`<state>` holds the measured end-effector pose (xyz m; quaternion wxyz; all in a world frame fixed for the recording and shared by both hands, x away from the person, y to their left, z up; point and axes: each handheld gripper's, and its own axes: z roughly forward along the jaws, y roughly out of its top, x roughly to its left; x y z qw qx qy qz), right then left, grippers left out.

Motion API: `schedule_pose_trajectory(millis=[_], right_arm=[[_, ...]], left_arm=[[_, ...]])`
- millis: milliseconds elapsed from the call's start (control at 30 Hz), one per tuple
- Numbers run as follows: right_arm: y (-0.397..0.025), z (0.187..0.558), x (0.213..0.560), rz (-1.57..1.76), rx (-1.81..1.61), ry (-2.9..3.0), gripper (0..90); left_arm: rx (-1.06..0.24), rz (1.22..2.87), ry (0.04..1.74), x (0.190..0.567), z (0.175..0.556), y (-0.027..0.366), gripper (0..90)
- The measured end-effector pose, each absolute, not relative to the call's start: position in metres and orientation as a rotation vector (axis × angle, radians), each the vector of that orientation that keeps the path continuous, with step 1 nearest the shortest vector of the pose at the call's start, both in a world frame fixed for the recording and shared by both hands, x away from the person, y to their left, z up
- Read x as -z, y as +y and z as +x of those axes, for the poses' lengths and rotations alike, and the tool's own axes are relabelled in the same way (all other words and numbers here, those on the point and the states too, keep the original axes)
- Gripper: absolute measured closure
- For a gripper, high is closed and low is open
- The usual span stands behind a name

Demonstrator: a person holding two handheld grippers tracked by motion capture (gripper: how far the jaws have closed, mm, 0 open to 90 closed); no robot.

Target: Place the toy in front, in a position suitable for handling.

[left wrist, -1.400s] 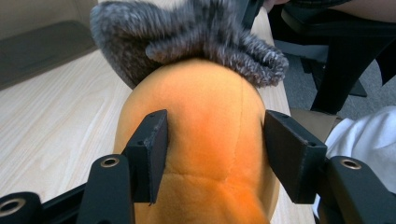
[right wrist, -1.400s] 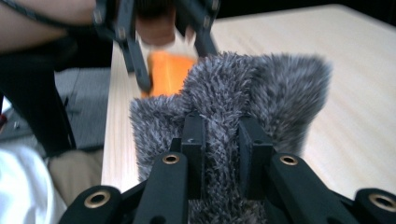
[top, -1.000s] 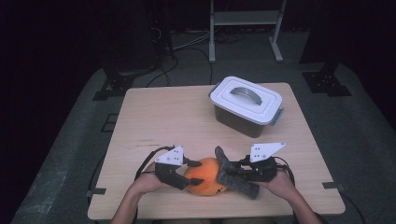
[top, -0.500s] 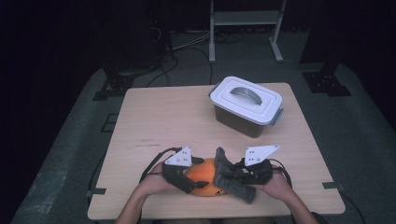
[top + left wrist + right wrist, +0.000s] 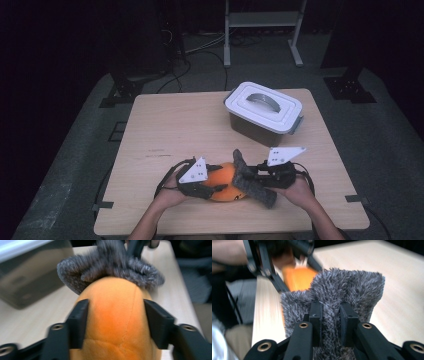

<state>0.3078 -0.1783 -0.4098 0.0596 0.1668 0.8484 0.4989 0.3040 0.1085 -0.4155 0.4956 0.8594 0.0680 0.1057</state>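
An orange plush ball (image 5: 225, 181) sits near the table's front edge, with a fuzzy grey sock (image 5: 252, 181) pulled against its right side. My left gripper (image 5: 212, 189) is shut on the orange ball (image 5: 115, 315), its jaws pressing both sides. My right gripper (image 5: 250, 175) is shut on a fold of the grey sock (image 5: 347, 290). In the left gripper view the sock's open cuff (image 5: 110, 267) wraps the far end of the ball. The right gripper view has the ball (image 5: 298, 277) behind the sock.
A grey bin with a white handled lid (image 5: 263, 107) stands at the back right of the wooden table (image 5: 175, 130). Cables trail from both grippers. Dark floor and a metal rack (image 5: 262, 25) lie beyond the table.
My left gripper has shifted right with the ball, pushing it further against the sock. The right gripper has edged slightly left, keeping hold of the sock.
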Motion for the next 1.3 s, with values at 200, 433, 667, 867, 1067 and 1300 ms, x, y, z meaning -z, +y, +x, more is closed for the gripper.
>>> schedule_pose_trajectory(millis=[200,433,667,867,1067,1300], right_arm=[[-0.178,0.307,0.414,0.468,-1.527,2.643,73.7],[-0.167,0.297,0.399,0.386,-1.572,2.560,74.0],[-0.178,0.301,0.411,0.394,-1.486,2.641,73.7],[-0.181,0.298,0.414,0.389,-1.451,2.665,73.8],[-0.176,0.296,0.416,0.353,-1.469,2.686,73.7],[-0.180,0.301,0.413,0.385,-1.499,2.673,73.8]], left_arm=[[-0.087,2.054,0.328,0.413,0.316,0.119,14.8],[-0.044,2.100,0.281,0.418,0.312,0.116,23.5],[-0.004,2.115,0.267,0.417,0.313,0.121,23.6],[0.051,2.101,0.279,0.413,0.315,0.120,17.8],[0.063,2.121,0.336,0.417,0.318,0.119,11.5],[-0.128,2.125,0.224,0.412,0.309,0.119,46.8]])
